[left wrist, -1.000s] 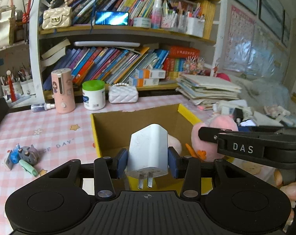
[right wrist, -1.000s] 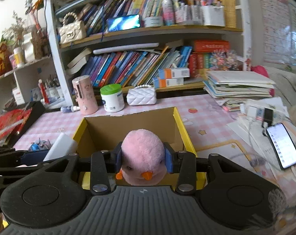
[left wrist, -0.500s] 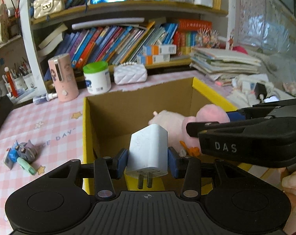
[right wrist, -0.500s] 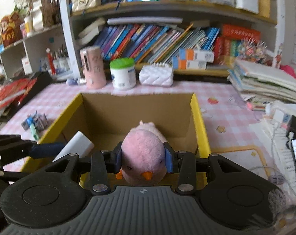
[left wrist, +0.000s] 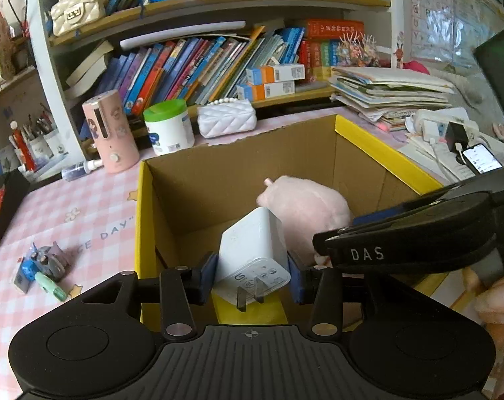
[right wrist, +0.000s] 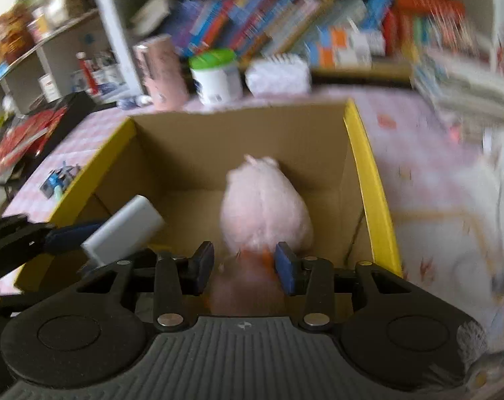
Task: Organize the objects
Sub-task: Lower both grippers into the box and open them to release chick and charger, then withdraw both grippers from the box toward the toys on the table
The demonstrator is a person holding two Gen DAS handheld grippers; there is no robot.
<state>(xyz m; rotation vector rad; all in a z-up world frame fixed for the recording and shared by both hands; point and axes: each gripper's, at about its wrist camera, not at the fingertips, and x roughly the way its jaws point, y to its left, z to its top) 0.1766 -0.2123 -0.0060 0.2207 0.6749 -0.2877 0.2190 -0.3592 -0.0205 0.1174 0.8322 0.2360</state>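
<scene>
Left gripper (left wrist: 252, 275) clamped on white charger (left wrist: 252, 253), frame center, over cardboard box (left wrist: 238, 163). Right gripper (right wrist: 244, 266), jaws just closing, pinches pink plush bird (right wrist: 265, 210) over same box.

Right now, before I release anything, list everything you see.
table: 1, pink checked, under everything
cardboard box: 1, brown with yellow rim, on the table, open
charger: 1, white, over the box
plush chick: 1, pink, hanging into the box
jar: 1, white with green lid, behind the box
cylinder: 1, pink, left of the jar
purse: 1, white quilted, right of the jar
phone: 1, screen lit, right of the box
books: many, mixed colours, on the shelf
left claw: black, blue pads, shut on the charger
right claw: same, just closing tighter on the plush chick
</scene>
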